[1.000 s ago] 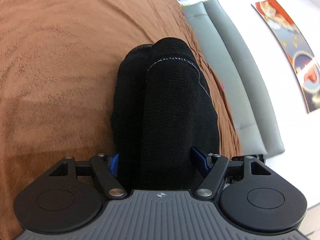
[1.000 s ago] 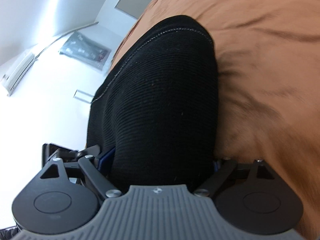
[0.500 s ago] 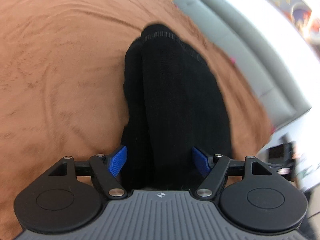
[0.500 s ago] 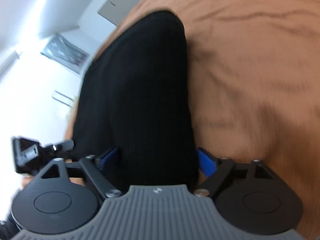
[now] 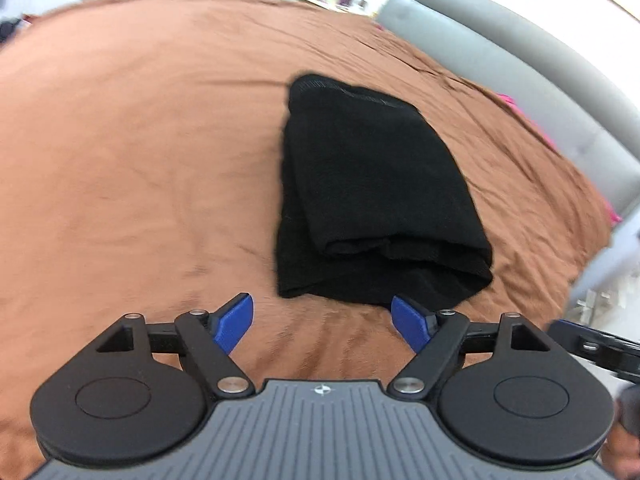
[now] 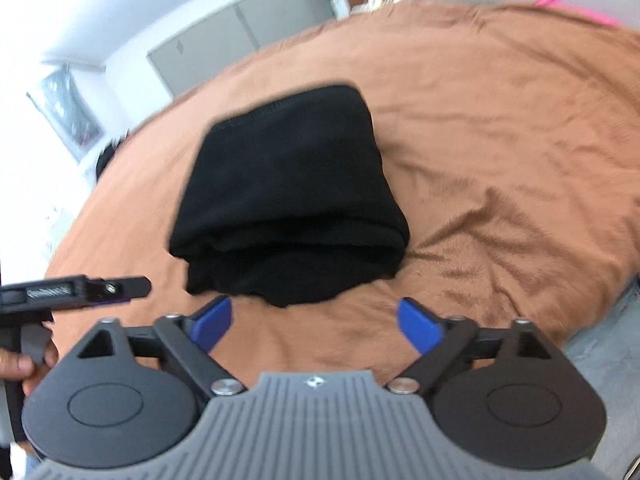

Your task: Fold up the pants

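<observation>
Pulled back from pants (image 5: pixel 372 200), now clear of both grippers. Left gripper (image 5: pixel 323 322), right gripper (image 6: pixel 318 320): jaws just opened wide, nothing between. Pants folded, resting on brown bedspread (image 5: pixel 140 160). Fold looks finished.

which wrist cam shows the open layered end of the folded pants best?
Left wrist: the black pants lie centred on the brown bedspread, with stacked layers at the near end clearly separated. Right wrist shows the same pile blurrier, layers merging, near edge partly behind a blue finger.
</observation>
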Available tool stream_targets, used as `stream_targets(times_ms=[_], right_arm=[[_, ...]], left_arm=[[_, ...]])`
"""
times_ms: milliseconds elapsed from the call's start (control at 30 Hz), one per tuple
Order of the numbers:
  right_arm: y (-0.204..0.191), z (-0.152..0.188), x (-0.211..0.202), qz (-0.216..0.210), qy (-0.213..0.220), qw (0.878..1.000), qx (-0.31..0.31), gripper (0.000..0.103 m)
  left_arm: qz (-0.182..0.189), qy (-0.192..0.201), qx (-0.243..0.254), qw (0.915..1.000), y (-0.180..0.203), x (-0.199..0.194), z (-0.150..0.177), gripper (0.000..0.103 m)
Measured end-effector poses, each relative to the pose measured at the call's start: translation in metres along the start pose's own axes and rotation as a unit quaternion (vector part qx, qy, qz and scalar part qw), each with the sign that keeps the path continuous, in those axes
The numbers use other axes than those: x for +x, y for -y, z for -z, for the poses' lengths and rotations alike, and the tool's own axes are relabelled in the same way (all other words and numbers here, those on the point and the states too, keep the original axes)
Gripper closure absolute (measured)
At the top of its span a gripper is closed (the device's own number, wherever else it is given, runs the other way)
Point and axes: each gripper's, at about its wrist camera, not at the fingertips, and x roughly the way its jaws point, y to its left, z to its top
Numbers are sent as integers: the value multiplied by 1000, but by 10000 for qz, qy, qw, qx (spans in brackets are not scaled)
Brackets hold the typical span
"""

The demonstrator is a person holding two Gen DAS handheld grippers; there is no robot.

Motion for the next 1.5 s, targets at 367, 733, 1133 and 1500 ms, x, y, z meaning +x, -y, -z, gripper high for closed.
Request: stream_targets(times_ms=[367,733,1133,1500], right_arm=[[-73,8,-99,1028,1060,9879,-464,5],[-106,33,-154,1599,1777,9706,-297,5],[-123,33,-149,1684,1627,9711,-461,5],[-127,39,-145,1828,1426,9707,-638,5]], left_arm=[[-156,757,633,9950,41,-86,2,3],[-655,1004,954,9882,58,-110,25,0],[-592,967,718,9910,47,-112,25,0],[-687,879,820,9904,61,-99,28,0]])
